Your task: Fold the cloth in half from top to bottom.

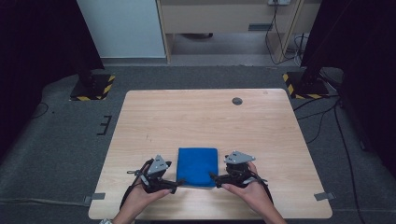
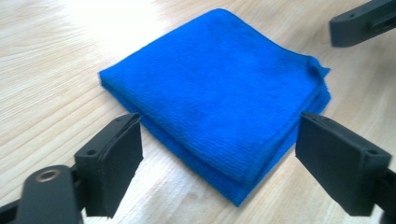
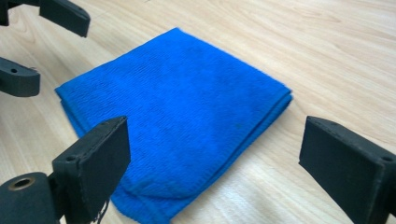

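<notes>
Workspace around the light wooden table [image 1: 201,116]

A round grey cable port [image 1: 237,101] is sitting near the table's far right corner, black stands with yellow-striped bases [image 1: 92,87] are flanking the far side on grey carpet [image 1: 60,149], tape strips [image 1: 325,196] are marking the near corners, and cables [image 1: 322,116] are trailing across the floor at right.

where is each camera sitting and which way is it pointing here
High view: above the person's side, looking forward and down on the table; both hands, left gripper and right gripper show.
Left gripper view: on the left gripper, looking along its open jaws at the blue cloth.
Right gripper view: on the right gripper, jaws open, facing the cloth.
Shared: both gripper views show the cloth and the other gripper's jaws.
</notes>
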{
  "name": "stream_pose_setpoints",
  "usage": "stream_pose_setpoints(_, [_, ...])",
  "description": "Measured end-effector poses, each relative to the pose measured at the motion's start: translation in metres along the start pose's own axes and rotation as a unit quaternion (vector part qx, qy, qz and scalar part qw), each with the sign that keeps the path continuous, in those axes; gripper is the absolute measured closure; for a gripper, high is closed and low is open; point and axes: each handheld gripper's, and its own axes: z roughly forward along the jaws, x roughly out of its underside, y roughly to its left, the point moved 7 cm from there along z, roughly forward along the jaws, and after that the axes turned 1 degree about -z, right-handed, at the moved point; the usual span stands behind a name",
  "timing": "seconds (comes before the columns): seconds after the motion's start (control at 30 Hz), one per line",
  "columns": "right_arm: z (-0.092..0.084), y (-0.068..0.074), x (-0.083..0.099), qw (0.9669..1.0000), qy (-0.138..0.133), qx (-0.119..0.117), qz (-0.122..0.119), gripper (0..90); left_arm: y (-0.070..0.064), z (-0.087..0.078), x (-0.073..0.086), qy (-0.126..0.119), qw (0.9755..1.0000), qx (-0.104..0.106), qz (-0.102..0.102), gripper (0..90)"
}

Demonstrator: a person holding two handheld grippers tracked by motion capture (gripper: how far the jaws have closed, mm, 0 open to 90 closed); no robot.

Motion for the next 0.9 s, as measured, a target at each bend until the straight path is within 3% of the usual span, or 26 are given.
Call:
stream_pose_setpoints(0.37, [-0.011,-0.030,-0.007,0.9995,-0.011,0.022,0.020,6.6,0.018,-0.008,-0.011,0.004,0.9998,-0.016,-0.014,5.1])
stream_pose_setpoints(0.9, [-0.029,-0.080,-0.007,0.9967,-0.018,0.064,0.046,7.1,0.065,-0.017,-0.007,0.037,0.9971,-0.056,-0.036,4.4])
